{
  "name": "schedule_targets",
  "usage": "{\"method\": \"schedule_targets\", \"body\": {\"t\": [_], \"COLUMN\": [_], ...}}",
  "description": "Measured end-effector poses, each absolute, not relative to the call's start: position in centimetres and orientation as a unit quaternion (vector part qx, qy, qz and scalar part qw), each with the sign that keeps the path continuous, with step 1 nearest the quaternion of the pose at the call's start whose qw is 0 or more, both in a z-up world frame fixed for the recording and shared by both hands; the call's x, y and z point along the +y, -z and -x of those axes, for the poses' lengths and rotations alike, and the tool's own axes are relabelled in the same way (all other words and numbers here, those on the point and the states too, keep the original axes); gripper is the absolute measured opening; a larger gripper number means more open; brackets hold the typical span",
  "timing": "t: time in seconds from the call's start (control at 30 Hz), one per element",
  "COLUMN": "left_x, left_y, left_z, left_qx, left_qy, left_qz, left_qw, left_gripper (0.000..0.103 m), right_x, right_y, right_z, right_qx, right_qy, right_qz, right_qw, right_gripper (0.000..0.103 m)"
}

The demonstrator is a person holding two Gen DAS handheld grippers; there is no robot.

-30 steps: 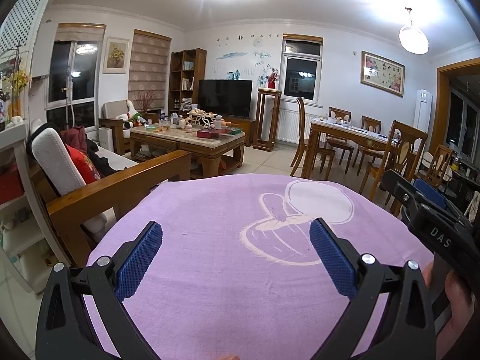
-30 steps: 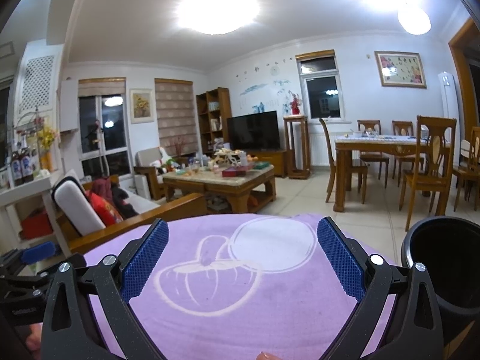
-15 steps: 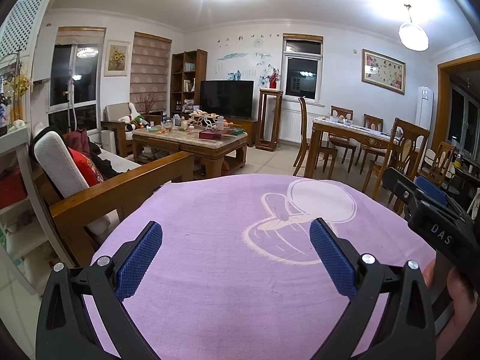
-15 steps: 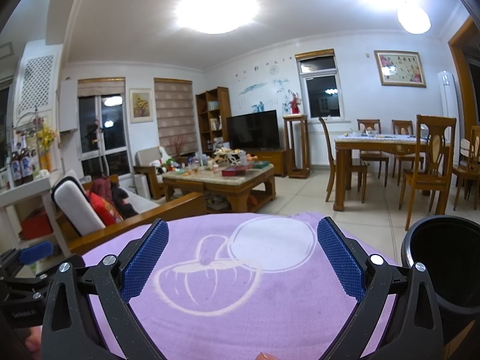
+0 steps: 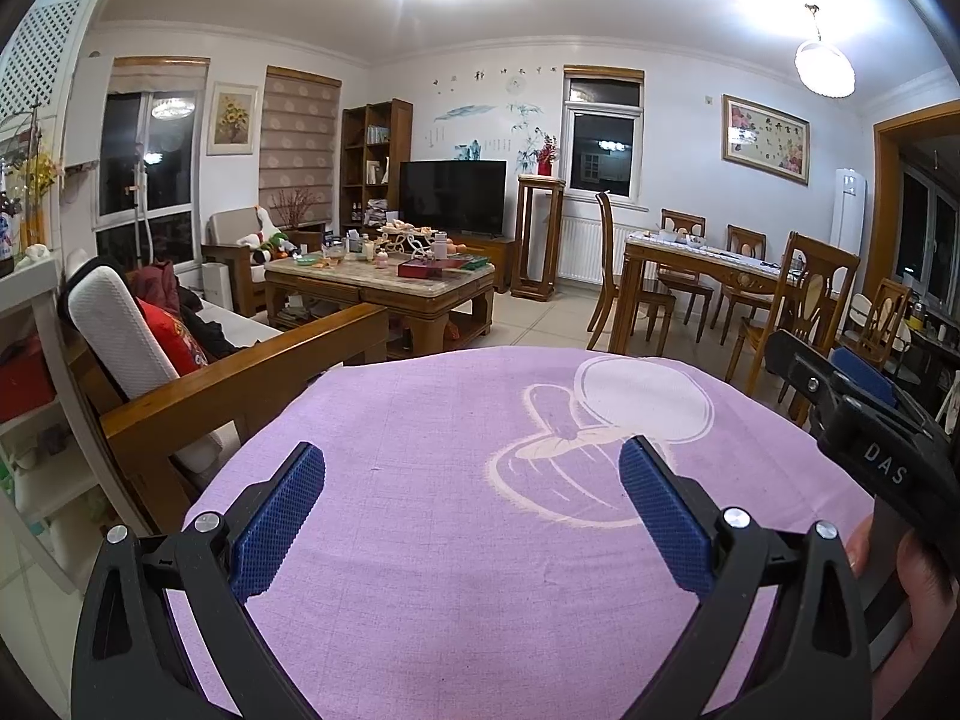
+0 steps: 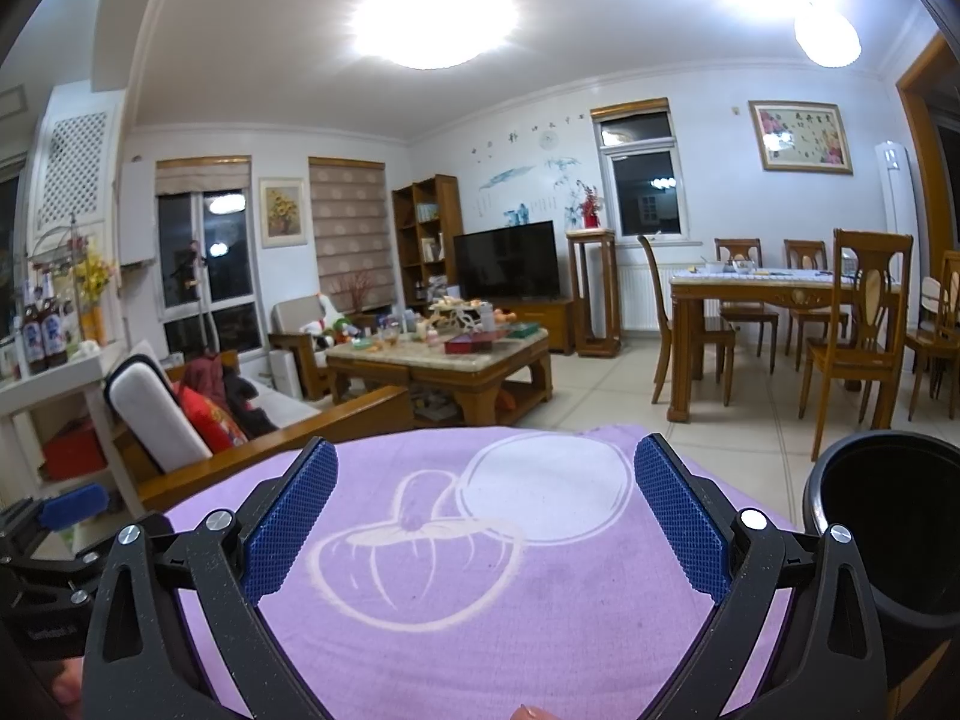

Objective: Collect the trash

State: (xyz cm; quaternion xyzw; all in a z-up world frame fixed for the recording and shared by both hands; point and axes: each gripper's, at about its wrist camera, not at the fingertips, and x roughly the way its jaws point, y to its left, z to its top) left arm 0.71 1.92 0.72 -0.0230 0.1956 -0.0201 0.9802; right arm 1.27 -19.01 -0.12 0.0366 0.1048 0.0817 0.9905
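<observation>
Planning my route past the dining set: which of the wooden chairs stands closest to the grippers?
The tall-backed chair on the table's near right side; the other chairs sit at the table's left end or behind the dining table.

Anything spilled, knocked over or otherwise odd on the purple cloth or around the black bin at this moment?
Nothing stands out. The purple cloth lies flat with no trash on it, the black bin stands upright at its right edge, and both grippers, left and right, are open and empty.

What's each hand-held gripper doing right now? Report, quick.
Left hand-held gripper: open, holding nothing, over the purple cloth.
Right hand-held gripper: open, holding nothing, beside the black bin.
</observation>
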Motion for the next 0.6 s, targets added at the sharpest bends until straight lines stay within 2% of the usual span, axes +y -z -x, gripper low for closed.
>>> {"method": "schedule_targets", "body": {"t": [0.6], "left_x": [2.82], "left_y": [-0.50], "left_z": [-1.29], "left_qx": [0.201], "left_qy": [0.012], "left_qz": [0.015], "left_qw": [0.979], "left_gripper": [0.098], "right_x": [-18.79], "right_y": [0.55], "right_z": [-1.36], "right_qx": [0.108], "right_qy": [-0.080], "right_qz": [-0.041], "right_qw": [0.990], "right_gripper": [0.098]}}
